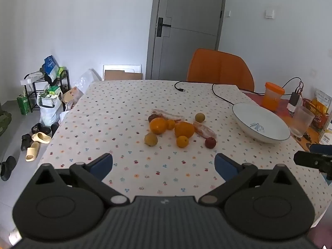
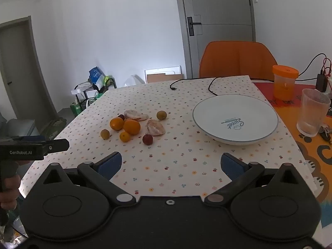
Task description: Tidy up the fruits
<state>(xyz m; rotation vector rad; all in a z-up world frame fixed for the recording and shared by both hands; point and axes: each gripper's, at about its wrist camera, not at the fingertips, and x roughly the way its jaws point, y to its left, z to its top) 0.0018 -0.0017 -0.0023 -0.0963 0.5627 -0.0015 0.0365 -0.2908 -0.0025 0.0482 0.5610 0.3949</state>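
fruits clustered loose mid-tablecloth, oranges touching, red one nearest me. white bowl to their right, apart. my left gripper and right gripper both wide open, holding nothing, short of the pile.

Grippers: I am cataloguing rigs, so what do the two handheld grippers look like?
Both the left gripper and the right gripper are matte black plastic with ribbed bases, round side housings, silver pivot pins and blue finger pads. White "GenRobot.AI" lettering marks the left one's side.
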